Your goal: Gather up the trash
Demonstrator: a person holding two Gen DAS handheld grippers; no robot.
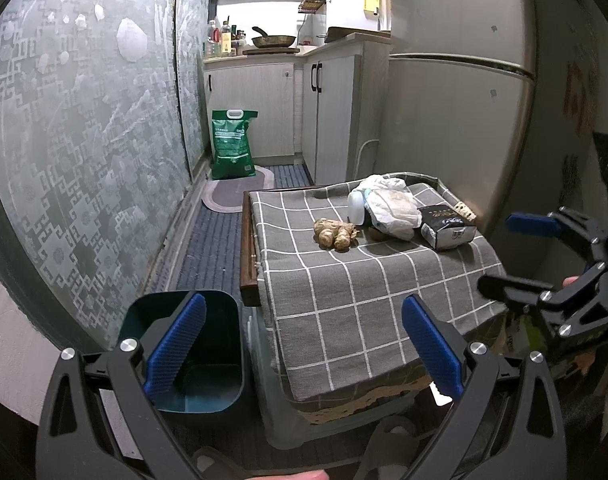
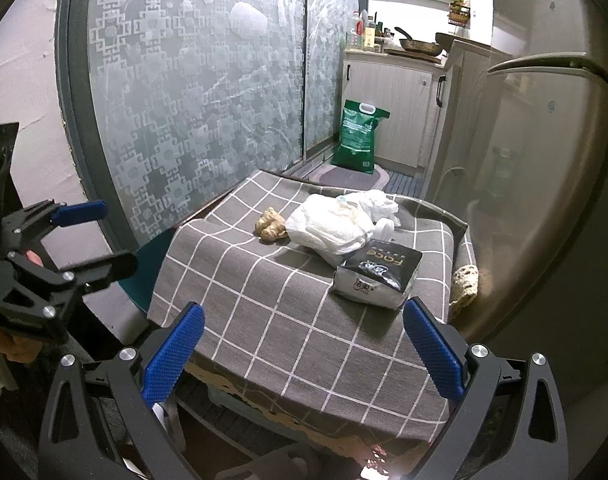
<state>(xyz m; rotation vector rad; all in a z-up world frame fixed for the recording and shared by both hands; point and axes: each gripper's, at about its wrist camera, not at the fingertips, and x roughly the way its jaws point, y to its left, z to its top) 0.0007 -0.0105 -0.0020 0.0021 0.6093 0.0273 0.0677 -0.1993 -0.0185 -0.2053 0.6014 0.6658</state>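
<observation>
Both tongs, left [image 1: 304,344] and right [image 2: 304,348], hang released, grasping nothing. On the checked surface [image 1: 344,288], the ginger root [image 1: 335,233] lies just beside the crumpled white bag [image 1: 392,208]; the black packet [image 1: 448,226] touches that bag's other side.

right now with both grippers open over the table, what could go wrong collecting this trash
The white plastic bag is limp and lies against the tissue pack and small white bottle, so grabbing it may drag or topple them. The ginger root may not be trash. The teal bin sits low beside the table's left edge, so a drop from the left gripper could miss.
</observation>
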